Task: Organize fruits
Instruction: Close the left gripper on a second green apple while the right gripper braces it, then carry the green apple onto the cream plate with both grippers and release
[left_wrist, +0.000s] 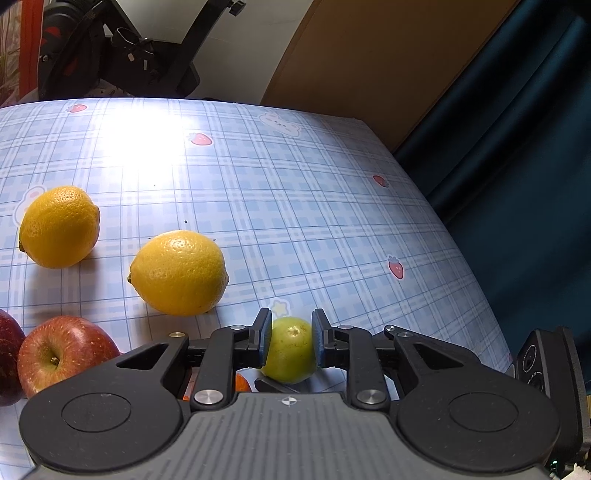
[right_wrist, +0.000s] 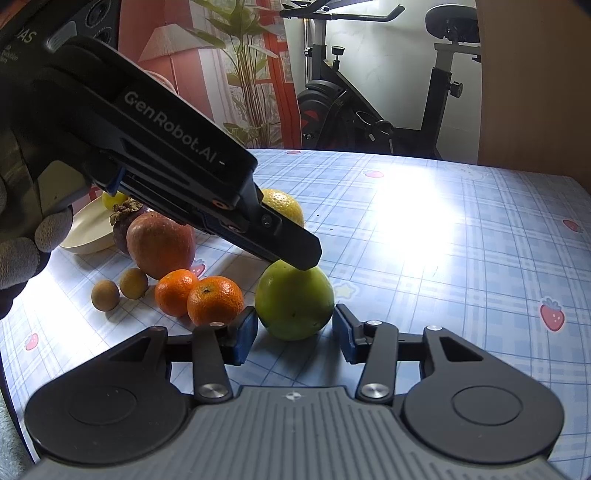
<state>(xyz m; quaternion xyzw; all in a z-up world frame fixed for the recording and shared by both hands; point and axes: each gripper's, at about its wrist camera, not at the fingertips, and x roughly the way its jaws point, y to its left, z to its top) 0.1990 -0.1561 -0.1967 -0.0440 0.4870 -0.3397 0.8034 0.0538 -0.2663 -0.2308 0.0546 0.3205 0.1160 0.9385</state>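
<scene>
My left gripper (left_wrist: 291, 338) is shut on a green fruit (left_wrist: 290, 350), pads on both its sides, low over the plaid tablecloth (left_wrist: 295, 206). Two lemons (left_wrist: 179, 272) (left_wrist: 59, 226) and two red apples (left_wrist: 62, 354) lie to its left. In the right wrist view the same green fruit (right_wrist: 294, 304) rests on the cloth with the left gripper's finger (right_wrist: 291, 243) on top of it. My right gripper (right_wrist: 295, 334) is open and empty, its pads just short of the fruit on either side. Two tangerines (right_wrist: 215, 300) lie left of it.
Left in the right wrist view are two small brown fruits (right_wrist: 105, 294), a reddish mango (right_wrist: 160, 245), a mangosteen (right_wrist: 125, 221) and a cream plate (right_wrist: 90, 229). An exercise bike (right_wrist: 369, 96) stands behind the table. A dark curtain (left_wrist: 517, 166) hangs past the table's right edge.
</scene>
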